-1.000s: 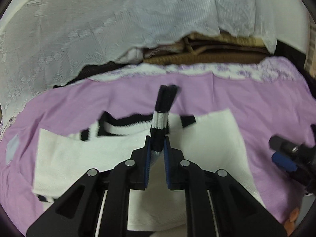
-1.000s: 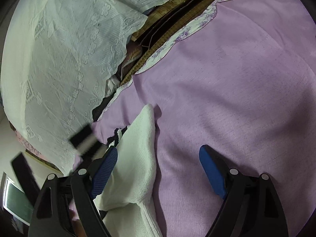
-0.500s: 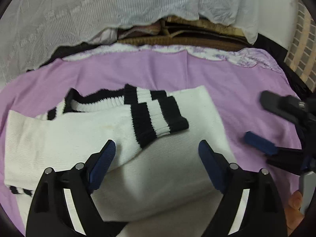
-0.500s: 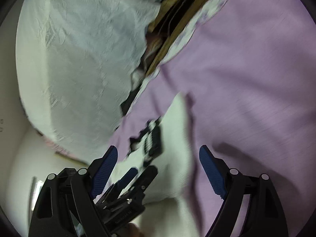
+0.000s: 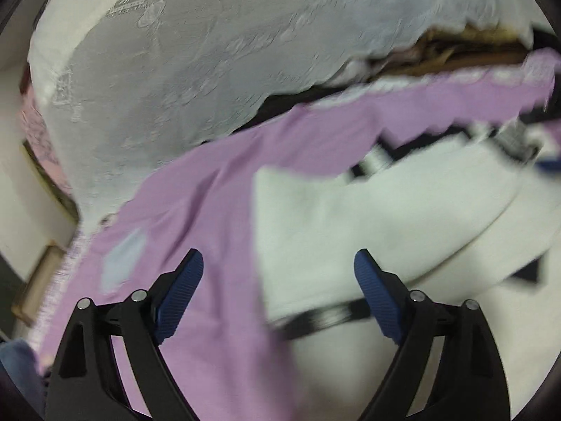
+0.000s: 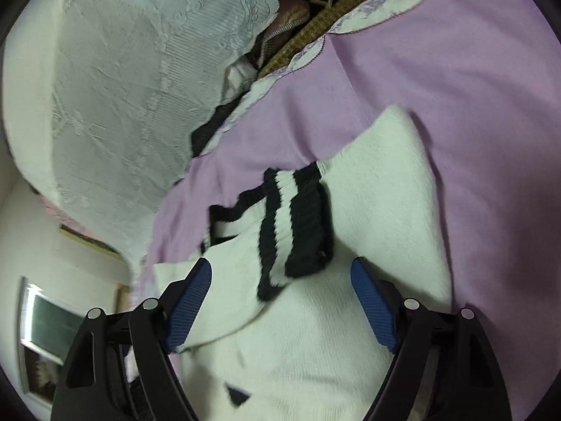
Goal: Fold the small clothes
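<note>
White knit sweater [image 6: 385, 189] lies sleeve-folded on the purple sheet [image 6: 473, 87]; my left gripper [image 5: 278, 273], just opened, and right gripper [image 6: 280, 280] both gape empty, so I'd pinch the sweater's near-edge hem evenly next

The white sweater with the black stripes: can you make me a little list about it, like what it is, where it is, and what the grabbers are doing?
thing: white sweater with a black and white striped cuff
lying on: purple cloth
sleeve: folded across the body, cuff on top
behind it: white lace cover
left hand-held gripper: open, nothing between the jaws; they have just been opening
right hand-held gripper: open above the sweater, not pinching it
picture quality: left wrist view blurred, right wrist view clear
</note>
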Demonstrator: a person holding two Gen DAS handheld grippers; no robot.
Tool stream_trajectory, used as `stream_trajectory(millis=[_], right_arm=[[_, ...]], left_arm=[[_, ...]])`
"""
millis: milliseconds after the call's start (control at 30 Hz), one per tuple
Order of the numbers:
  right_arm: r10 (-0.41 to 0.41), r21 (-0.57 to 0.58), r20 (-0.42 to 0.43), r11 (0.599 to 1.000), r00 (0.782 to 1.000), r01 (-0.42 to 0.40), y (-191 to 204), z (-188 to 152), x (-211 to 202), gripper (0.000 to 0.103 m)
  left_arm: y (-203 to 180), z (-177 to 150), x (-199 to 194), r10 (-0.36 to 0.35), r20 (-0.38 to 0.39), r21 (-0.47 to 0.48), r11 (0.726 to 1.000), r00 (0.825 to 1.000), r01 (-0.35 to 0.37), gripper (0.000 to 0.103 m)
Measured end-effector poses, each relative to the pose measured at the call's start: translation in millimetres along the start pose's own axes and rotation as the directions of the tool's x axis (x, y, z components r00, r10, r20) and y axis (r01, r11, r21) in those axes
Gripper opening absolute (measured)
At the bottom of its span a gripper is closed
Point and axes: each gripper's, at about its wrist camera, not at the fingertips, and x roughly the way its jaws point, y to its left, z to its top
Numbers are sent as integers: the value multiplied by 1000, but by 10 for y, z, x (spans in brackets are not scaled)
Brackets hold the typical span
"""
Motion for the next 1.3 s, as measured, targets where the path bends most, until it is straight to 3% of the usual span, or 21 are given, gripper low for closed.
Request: stream_trajectory(millis=[33, 67, 133, 167, 200, 267, 367, 467, 533, 567, 633, 733, 800, 867, 967, 1000, 1067, 1167, 1300], right_arm=[[-25, -18, 11, 1000, 1000, 26, 35, -1, 23, 82], [-48, -41, 24, 998, 999, 49, 77, -10, 57, 74], [-117, -116, 56, 986, 992, 123, 180, -52, 92, 29], [-107, -130, 65, 985, 992, 115, 201, -60, 70, 16], [-69, -129, 57, 989, 996, 76, 189, -57, 56, 12], [-14, -120, 90, 992, 996, 25, 222, -51, -115, 12], [24, -172, 161, 985, 987, 4, 291, -98, -452, 12], [-25, -186, 154, 981, 988, 53, 179, -128, -526, 12], [-130, -146, 65, 980, 989, 138, -61, -149, -277, 12], [-142, -103, 35, 984, 989, 145, -231, -166, -161, 12], [-104, -69, 34, 992, 994, 106, -285, -132, -205, 12], [-138, -111, 82, 983, 987, 147, -203, -147, -307, 15], [-115, -101, 112, 987, 987, 126, -199, -163, -379, 14], [-115, -105, 147, 986, 982, 131, -145, -140, -456, 14], [-166, -70, 125, 982, 978, 176, -274, -115, -445, 14], [-152, -47, 103, 986, 983, 158, -355, -130, -454, 14], [-132, -37, 75, 990, 988, 135, -407, -114, -428, 15], [-163, -72, 92, 983, 982, 170, -321, -140, -447, 18], [-144, -152, 207, 972, 968, 177, 66, -145, -671, 21]], left_arm=[[48, -62, 91, 15, -14, 7, 1000, 1000, -15, 90], [61, -93, 138, 16, -18, 4, 1000, 1000, -16, 92], [80, -108, 168, 11, -4, -12, 1000, 1000, -11, 93], [78, -96, 169, 22, 6, -8, 1000, 1000, -22, 94], [76, -87, 170, 41, 18, -4, 999, 999, -41, 95], [107, -94, 165, 59, 28, -13, 998, 998, -58, 94], [183, -131, 88, 28, 48, -48, 998, 998, -26, 95], [230, -141, 177, -12, -2, -87, 996, 1000, 12, 99], [247, -144, 265, -46, -50, -99, 994, 998, 41, 99], [277, -144, 282, -64, -63, -116, 992, 996, 56, 99], [391, -120, 245, -102, -80, -177, 980, 992, 87, 99], [590, 17, 137, -149, -47, -264, 955, 988, 132, 99], [635, 161, 115, -171, -31, -278, 948, 985, 156, 99], [582, 320, 170, -159, -29, -249, 957, 987, 147, 99], [459, 349, 574, -106, -134, -217, 973, 985, 75, 99], [445, 265, 802, -122, -203, -251, 966, 971, 69, 99], [483, 123, 1000, -202, -256, -333, 936, 945, 109, 99], [682, 92, 916, -272, -212, -435, 886, 939, 158, 99], [893, 198, 602, -262, -82, -459, 866, 962, 197, 99]])
